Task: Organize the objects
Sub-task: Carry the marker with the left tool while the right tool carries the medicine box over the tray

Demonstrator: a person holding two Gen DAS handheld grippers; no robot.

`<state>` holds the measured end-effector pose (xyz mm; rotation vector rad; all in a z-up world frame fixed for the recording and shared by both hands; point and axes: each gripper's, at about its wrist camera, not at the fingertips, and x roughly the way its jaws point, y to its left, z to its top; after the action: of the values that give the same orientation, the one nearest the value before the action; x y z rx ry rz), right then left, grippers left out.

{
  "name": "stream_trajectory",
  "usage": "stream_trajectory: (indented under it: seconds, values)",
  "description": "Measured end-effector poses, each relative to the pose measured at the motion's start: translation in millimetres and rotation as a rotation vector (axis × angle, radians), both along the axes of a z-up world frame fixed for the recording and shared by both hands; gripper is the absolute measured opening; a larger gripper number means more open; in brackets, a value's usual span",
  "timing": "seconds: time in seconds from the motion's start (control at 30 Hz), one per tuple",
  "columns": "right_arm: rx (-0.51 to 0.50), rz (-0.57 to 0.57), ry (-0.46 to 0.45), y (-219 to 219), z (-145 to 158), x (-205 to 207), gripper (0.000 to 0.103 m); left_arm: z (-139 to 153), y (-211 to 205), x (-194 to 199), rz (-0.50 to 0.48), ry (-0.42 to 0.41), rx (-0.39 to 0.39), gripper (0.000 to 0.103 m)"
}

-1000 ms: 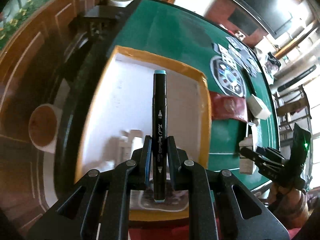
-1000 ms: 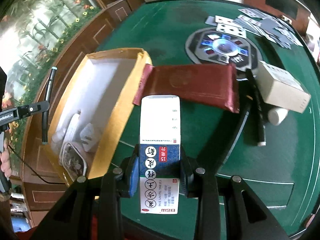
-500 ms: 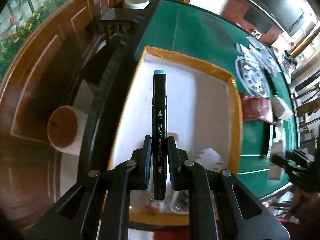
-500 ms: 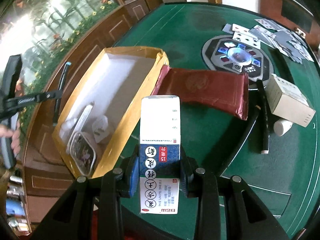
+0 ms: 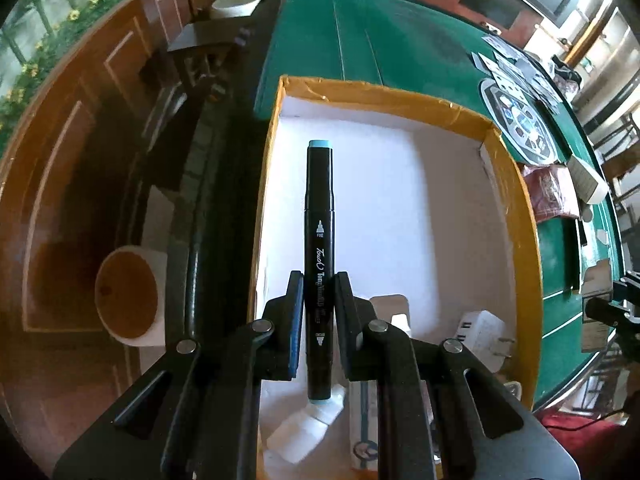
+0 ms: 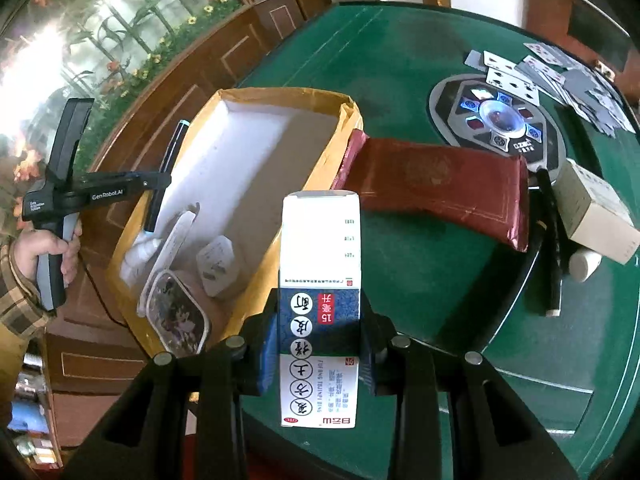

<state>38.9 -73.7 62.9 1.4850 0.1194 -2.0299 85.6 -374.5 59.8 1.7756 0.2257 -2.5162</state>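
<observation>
My left gripper (image 5: 319, 312) is shut on a black marker with teal ends (image 5: 319, 240), held lengthwise over the left inside of the yellow-rimmed white box (image 5: 516, 184). The right wrist view shows that marker (image 6: 166, 176) above the box's left wall (image 6: 256, 94). My right gripper (image 6: 320, 344) is shut on a white and blue medicine carton (image 6: 320, 280), held over the green table just right of the box.
In the box lie a white charger (image 5: 480, 332), a white bottle (image 5: 308, 424), a patterned tin (image 6: 176, 316) and a flat pack. On the table are a red pouch (image 6: 436, 184), black pen (image 6: 550, 240), beige box (image 6: 596, 216), card console (image 6: 496, 116) and playing cards.
My left gripper has moved in over the box with the marker, lower and closer to its floor. My right gripper has drawn back slightly with the carton.
</observation>
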Motion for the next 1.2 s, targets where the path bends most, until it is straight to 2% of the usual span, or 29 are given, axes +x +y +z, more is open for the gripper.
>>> stream_trajectory:
  seconds: [0.17, 0.6, 0.93, 1.2]
  values:
    - [-0.008, 0.002, -0.015, -11, -4, 7, 0.033, -9, -1, 7, -0.038, -0.032, -0.026, 0.014]
    - [-0.055, 0.078, 0.008, -40, 2, -1, 0.033, -24, 12, 49, -0.027, -0.102, -0.028, 0.014]
    - [-0.123, 0.070, -0.049, -86, -6, -44, 0.033, -28, 12, 67, 0.013, -0.107, 0.020, 0.014]
    - [-0.028, 0.073, -0.066, -125, -34, -61, 0.033, -30, 11, 66, 0.009, -0.096, 0.043, 0.014]
